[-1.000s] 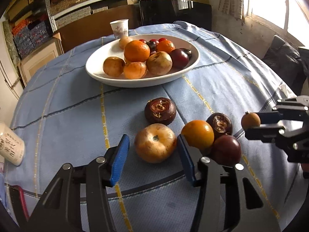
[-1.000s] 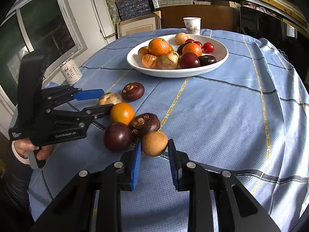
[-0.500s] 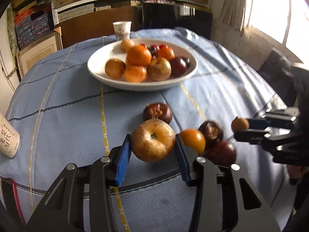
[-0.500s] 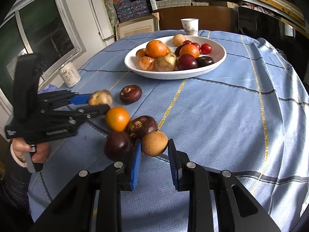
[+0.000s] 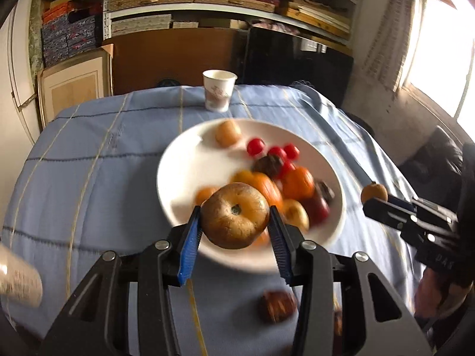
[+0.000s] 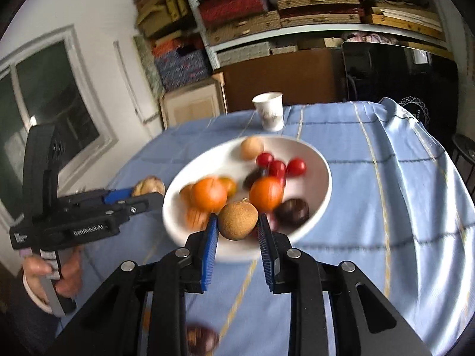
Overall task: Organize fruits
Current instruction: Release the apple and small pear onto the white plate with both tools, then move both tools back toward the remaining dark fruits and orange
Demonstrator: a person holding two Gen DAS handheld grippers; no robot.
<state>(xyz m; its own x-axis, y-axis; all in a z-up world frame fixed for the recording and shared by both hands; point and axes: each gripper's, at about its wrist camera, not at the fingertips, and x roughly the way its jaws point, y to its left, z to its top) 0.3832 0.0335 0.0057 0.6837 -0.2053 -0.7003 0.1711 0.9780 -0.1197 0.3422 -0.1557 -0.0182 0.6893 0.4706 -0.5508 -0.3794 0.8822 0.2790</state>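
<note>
My left gripper is shut on a large brownish-yellow apple, held in the air before the near rim of the white bowl. My right gripper is shut on a small round tan fruit, also held up at the near rim of the bowl. The bowl holds oranges, red cherry tomatoes and dark fruits. Each gripper shows in the other view: the right, the left. A dark brown fruit lies on the cloth below.
A paper cup stands behind the bowl on the blue cloth. A white can sits at the left edge. Shelves with stacked boxes and a black screen stand behind the table. Another dark fruit lies near my right gripper.
Both grippers have lifted their fruits off the cloth and moved forward to the bowl. The left closed on the apple about half a second ago. The other loose fruits stay on the cloth.
</note>
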